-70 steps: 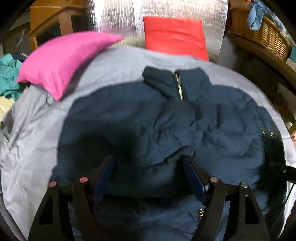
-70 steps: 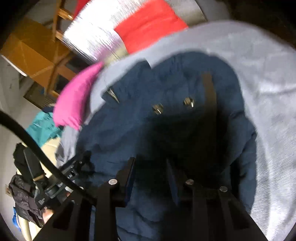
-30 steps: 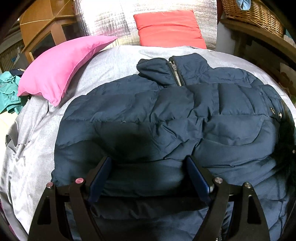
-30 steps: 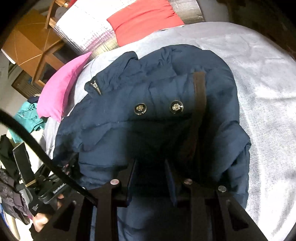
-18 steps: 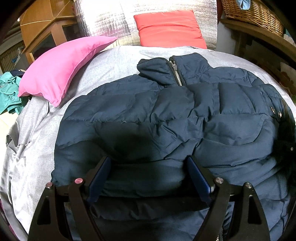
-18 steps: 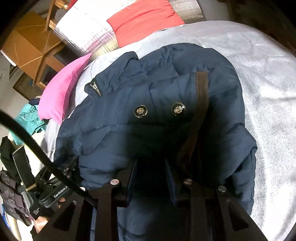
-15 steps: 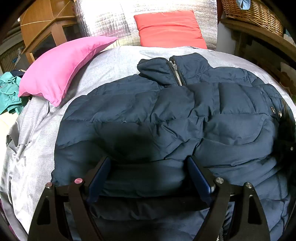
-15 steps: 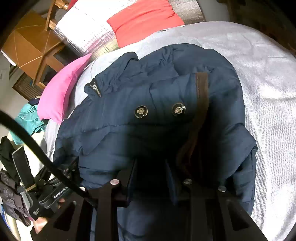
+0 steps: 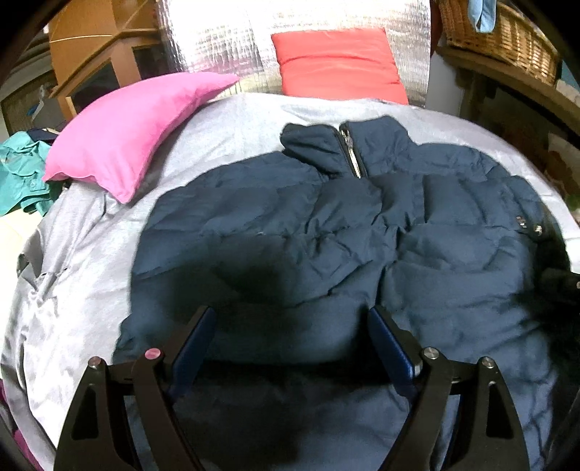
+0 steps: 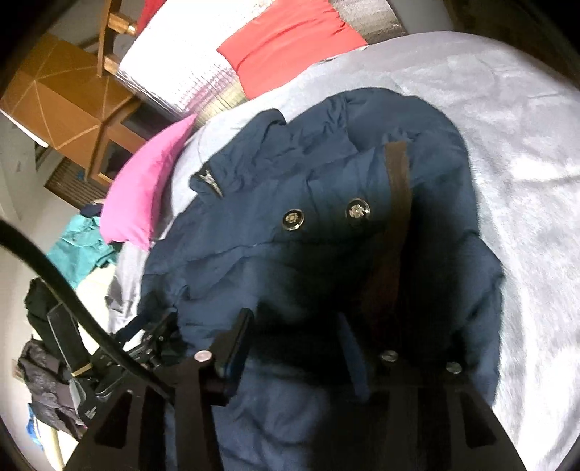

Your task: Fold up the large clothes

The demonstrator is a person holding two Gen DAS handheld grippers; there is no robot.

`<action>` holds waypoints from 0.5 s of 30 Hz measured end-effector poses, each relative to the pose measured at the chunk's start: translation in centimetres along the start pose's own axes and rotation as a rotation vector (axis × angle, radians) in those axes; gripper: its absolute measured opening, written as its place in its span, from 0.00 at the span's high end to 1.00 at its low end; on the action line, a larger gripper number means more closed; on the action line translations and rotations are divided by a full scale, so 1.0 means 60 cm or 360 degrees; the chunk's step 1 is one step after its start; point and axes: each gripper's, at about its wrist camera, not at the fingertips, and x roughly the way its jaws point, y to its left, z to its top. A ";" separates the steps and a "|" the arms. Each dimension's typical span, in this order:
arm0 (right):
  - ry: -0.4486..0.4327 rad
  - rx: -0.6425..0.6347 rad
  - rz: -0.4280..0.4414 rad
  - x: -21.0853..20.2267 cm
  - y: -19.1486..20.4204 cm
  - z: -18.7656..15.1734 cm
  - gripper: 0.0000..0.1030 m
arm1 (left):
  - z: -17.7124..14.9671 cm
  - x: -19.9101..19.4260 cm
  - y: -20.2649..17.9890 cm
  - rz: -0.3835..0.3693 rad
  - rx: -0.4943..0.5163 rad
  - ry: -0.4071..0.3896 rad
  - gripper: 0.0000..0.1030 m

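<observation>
A navy puffer jacket lies spread on the grey bedcover, with its zipped collar at the far end. My left gripper hovers open over the near hem, its blue pads wide on either side of a puffy fold. In the right wrist view the jacket shows two snap buttons and a brown strip on a folded-in side. My right gripper is low over that side with its jaws opening. Dark fabric lies between the fingers, and the pads stand clear of it. The left gripper shows at the lower left.
A pink pillow lies on the bed's far left and a red pillow leans on the silver headboard. A wicker basket sits on a shelf to the right. Teal clothes and wooden furniture are off to the left.
My right gripper's fingers have spread apart and let go of the jacket fabric they were pinching. The left gripper and the jacket have stayed where they were.
</observation>
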 end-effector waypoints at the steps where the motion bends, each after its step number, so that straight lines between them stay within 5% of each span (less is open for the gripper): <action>1: -0.0016 -0.0001 0.0018 -0.013 0.001 -0.006 0.45 | -0.005 -0.011 0.005 0.0007 -0.0004 -0.0014 0.16; 15: -0.0314 -0.0155 0.0136 -0.202 -0.017 -0.123 0.30 | -0.167 -0.167 0.125 0.0174 -0.0083 -0.0189 0.16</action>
